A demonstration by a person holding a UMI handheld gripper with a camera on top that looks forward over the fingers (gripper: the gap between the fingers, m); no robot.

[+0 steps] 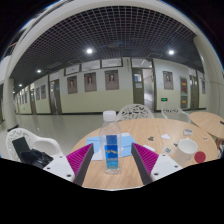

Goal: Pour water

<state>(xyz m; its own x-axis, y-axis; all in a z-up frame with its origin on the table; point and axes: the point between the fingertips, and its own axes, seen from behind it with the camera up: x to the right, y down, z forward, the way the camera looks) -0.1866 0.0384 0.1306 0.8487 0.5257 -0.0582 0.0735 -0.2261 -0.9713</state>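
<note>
A clear plastic water bottle [112, 148] with a blue label and white cap stands upright on a round wooden table [128, 172]. It stands between my gripper's [112, 160] two fingers, whose magenta pads [80, 157] flank it with a gap at each side. The gripper is open. A glass cup [168, 143] stands on the table to the right, beyond the right finger, and a white bowl [188, 146] lies further right.
A red lid or small disc [200, 157] lies near the table's right edge. A white chair [133, 111] stands behind the table, another white chair [20, 140] with a dark bag [30, 155] is at the left. A second wooden table [208, 122] stands right. A corridor stretches behind.
</note>
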